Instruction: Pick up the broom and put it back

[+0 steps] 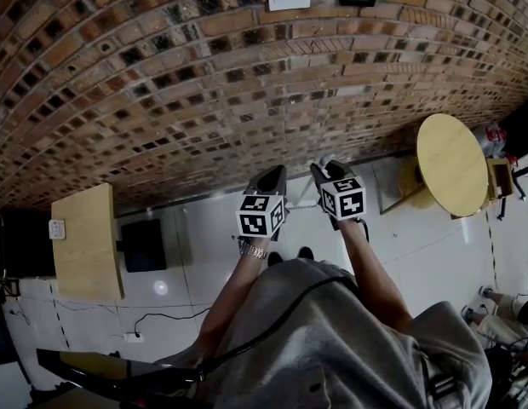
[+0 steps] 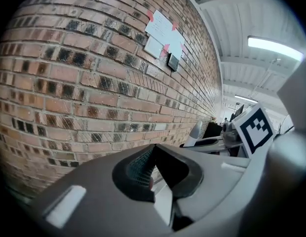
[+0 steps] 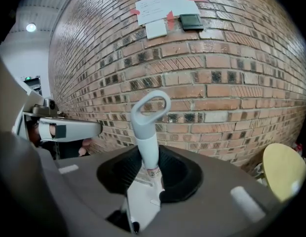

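Right gripper (image 3: pixel 147 168) clamps broom handle (image 3: pixel 145 132) by brick wall (image 3: pixel 222 83), left gripper (image 2: pixel 152 158) closed and empty; keep grip firm, handle upright.

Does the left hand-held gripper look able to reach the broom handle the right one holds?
Probably yes. The broom handle sticks out of the right hand-held gripper, and the left hand-held gripper is just beside it, nothing between; its jaws look closed, though.

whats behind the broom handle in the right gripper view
A brick wall with taped papers and a small dark box. The right tongs, gripping the broom handle, cover its lower part.
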